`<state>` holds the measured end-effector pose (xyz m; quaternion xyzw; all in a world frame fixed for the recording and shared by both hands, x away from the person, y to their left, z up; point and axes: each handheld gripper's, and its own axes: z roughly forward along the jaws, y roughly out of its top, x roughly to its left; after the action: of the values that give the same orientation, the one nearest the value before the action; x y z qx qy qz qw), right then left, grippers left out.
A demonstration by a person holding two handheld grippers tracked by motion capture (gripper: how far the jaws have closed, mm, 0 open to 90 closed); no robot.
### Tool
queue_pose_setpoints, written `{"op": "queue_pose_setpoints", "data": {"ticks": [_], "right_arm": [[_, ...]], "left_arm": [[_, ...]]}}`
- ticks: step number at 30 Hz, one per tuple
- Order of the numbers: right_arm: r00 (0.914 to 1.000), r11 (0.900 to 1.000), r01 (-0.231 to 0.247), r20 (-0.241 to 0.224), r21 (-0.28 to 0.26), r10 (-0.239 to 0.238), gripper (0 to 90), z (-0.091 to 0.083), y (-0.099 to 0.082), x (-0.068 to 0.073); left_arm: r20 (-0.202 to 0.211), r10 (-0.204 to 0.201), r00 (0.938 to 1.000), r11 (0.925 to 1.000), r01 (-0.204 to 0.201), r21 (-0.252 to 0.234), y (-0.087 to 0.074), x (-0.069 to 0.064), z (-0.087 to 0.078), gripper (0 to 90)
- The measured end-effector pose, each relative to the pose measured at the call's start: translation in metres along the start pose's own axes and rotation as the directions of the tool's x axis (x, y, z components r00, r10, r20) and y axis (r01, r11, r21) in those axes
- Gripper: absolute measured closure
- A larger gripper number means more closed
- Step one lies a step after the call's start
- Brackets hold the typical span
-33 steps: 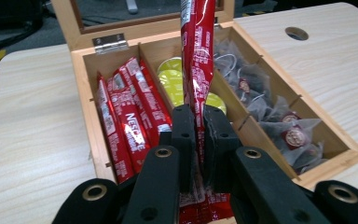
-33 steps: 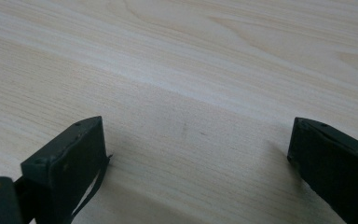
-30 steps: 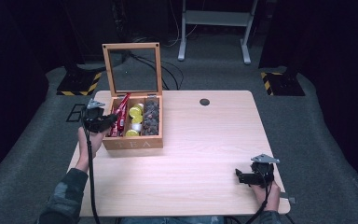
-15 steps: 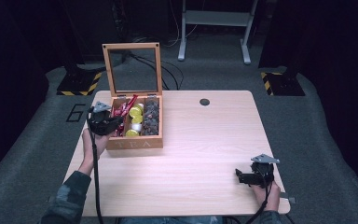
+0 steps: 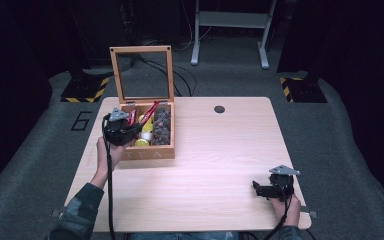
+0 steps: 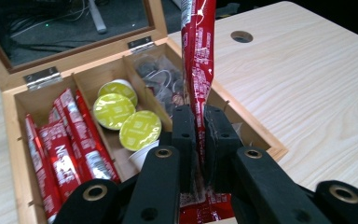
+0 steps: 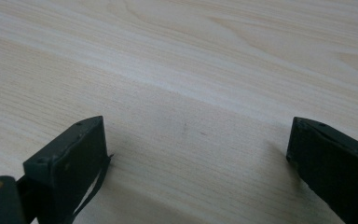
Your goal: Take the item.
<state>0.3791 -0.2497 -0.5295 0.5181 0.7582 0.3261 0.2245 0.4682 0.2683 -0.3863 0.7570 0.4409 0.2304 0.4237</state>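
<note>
Our left gripper (image 6: 198,128), jaws clamped on a red sachet (image 6: 196,56), holds it upright above the open wooden tea box (image 5: 147,151), likely for sorting; our right gripper (image 5: 256,189) rests with jaws spread wide over the bare table (image 5: 220,165).

A lab or studio: dark curtained walls, grey carpet (image 5: 40,165) marked "6", hazard-striped stand bases (image 5: 84,90) at upper left and right, cables (image 5: 180,75), a lone wooden table (image 5: 220,160).
</note>
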Motion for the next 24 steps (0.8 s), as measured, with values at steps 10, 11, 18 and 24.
{"op": "queue_pose_setpoints", "data": {"ticks": [10, 11, 18, 24], "right_arm": [[1.0000, 1.0000, 0.002, -0.001, 0.001, -0.002, 4.5, 0.000, 0.000, 0.000], [1.0000, 1.0000, 0.001, -0.001, 0.001, -0.001, 4.6, 0.000, 0.000, 0.000], [1.0000, 1.0000, 0.003, -0.002, 0.002, -0.003, 4.7, 0.000, 0.000, 0.000], [1.0000, 1.0000, 0.004, -0.002, 0.001, -0.004, 4.8, 0.000, 0.000, 0.000]], "left_arm": [[0.040, 0.030, 0.9987, 0.9995, -0.030, -0.006, 0.010, -0.018, 0.008, 83.5], [0.044, 0.035, 0.9984, 0.9994, -0.035, -0.006, 0.011, -0.020, 0.009, 83.4], [0.067, 0.056, 0.9962, 0.9984, -0.055, -0.008, 0.016, -0.031, 0.015, 83.4], [0.076, 0.072, 0.9945, 0.9974, -0.072, -0.009, 0.018, -0.042, 0.023, 83.4]]}}
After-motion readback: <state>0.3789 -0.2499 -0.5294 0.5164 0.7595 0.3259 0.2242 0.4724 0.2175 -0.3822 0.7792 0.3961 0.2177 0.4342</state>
